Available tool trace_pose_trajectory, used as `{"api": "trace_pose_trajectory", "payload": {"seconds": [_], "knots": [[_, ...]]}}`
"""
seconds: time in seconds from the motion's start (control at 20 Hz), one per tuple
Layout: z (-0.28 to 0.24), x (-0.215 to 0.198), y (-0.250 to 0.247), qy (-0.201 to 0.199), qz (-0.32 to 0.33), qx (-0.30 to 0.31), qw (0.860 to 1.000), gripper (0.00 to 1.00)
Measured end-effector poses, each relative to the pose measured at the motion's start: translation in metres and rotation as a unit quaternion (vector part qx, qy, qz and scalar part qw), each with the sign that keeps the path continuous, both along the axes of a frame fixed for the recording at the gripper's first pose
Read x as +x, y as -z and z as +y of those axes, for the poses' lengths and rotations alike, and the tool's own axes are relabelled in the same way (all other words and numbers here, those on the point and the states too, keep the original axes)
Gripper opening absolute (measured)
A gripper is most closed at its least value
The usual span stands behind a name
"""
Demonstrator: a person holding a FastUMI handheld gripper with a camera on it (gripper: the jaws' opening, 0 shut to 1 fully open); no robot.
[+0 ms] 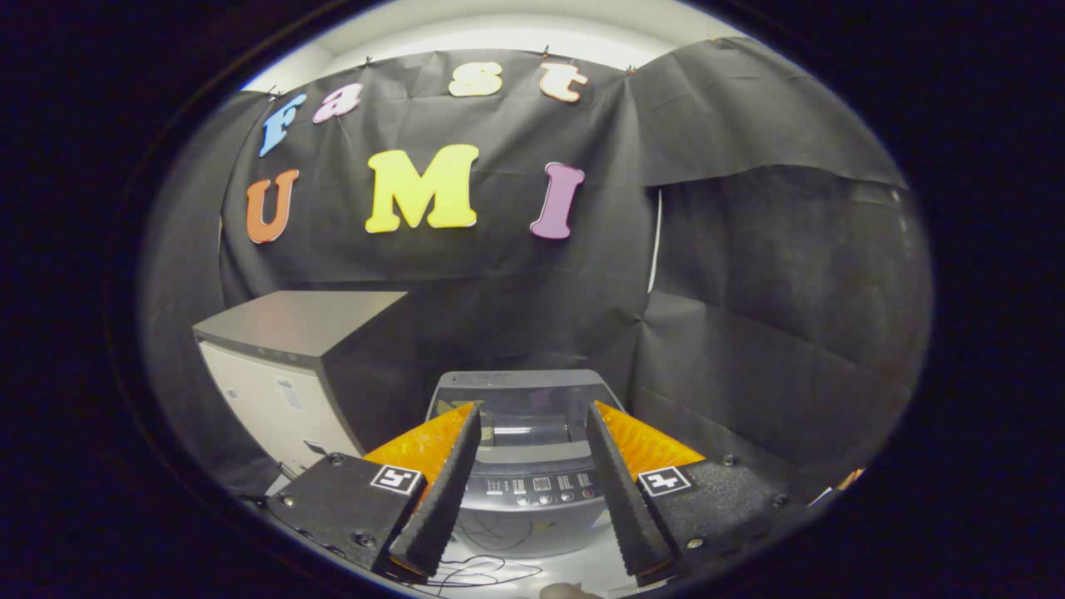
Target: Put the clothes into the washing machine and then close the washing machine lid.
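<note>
A small grey top-loading washing machine (532, 466) stands on the floor straight ahead, seen through the gap between my fingers. Its dark see-through lid (526, 409) lies flat and closed on top, and a control panel (539, 486) with buttons faces me. My gripper (532, 416) is open, fingers spread wide with nothing between them, held above and short of the machine. I see no clothes from here.
A grey-topped white cabinet (291, 366) stands to the left of the washing machine. Black cloth walls close in behind and on the right. Thin cables (478, 570) lie on the pale floor in front of the machine.
</note>
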State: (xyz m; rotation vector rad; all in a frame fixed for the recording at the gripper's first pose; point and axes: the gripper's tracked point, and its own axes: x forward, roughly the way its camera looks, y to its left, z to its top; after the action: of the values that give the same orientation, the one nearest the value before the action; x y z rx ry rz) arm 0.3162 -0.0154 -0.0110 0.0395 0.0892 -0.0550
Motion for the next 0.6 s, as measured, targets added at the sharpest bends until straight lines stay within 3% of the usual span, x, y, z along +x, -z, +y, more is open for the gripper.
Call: {"api": "trace_pose_trajectory", "payload": {"seconds": [0.25, 0.6], "knots": [[0.001, -0.095, -0.008, 0.009, -0.015, -0.014, 1.000, 0.94], [0.015, -0.210, -0.006, -0.024, -0.023, -0.012, 0.999, 0.95]]}}
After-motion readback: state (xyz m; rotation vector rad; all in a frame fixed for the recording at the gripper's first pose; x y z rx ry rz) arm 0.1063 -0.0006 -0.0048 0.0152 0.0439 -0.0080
